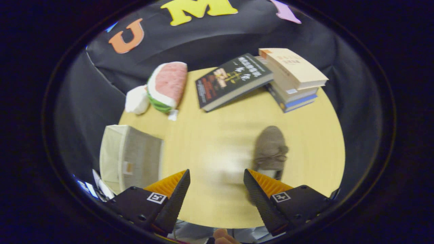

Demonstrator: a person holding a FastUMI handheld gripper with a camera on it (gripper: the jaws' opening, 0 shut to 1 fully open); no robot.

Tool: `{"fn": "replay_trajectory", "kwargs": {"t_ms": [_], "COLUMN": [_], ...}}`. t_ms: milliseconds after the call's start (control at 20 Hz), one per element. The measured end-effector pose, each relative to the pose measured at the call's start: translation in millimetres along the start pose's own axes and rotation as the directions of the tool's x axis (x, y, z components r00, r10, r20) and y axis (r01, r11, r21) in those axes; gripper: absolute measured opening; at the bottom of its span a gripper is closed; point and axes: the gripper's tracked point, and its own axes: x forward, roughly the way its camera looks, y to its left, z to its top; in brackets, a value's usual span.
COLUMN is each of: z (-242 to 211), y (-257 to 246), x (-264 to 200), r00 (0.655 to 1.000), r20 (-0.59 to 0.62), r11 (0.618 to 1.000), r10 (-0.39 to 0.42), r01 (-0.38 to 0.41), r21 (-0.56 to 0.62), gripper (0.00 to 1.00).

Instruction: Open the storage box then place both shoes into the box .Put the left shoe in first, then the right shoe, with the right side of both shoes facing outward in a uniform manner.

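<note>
A brown lace-up shoe [270, 149] lies on the round wooden table [217, 135], its toe pointing away from me, just ahead of the right finger. A cream storage box [130, 157] stands at the table's left edge, ahead of the left finger, and I cannot tell from here whether its lid is open. My gripper [217, 184] hovers above the table, open, with only bare tabletop between its fingers. The image is slightly blurred.
A watermelon-slice plush [166, 86] and a white soft thing [137, 100] lie at the far left. A dark book [232, 81] leans against a stack of books [293, 78] at the far right. A person's hand [222, 236] shows below the fingers.
</note>
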Motion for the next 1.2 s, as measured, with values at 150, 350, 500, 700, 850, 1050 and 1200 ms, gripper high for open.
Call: {"fn": "replay_trajectory", "kwargs": {"t_ms": [150,350,500,700,850,1050,1200], "z": [-6,-18,-31,-34,-37,-37,-48], "y": [-54,-102,-133,-130,-107,-106,-89], "x": [21,49,63,76,90,83,78], "r00": [0.996,0.982,0.953,0.963,0.981,0.983,0.989], "r20": [-0.043,-0.084,-0.13,-0.141,-0.145,-0.13,-0.144], "r11": [0.997,0.985,0.961,0.972,0.987,0.982,0.975], "r10": [-0.079,-0.17,-0.273,-0.228,-0.128,-0.13,-0.033], "r01": [0.079,0.171,0.277,0.234,0.14,0.146,0.063], "r21": [0.008,0.012,0.007,0.032,0.076,0.123,0.213], "gripper": [0.97,0.97,0.99,0.85,0.48,0.03,0.01]}}
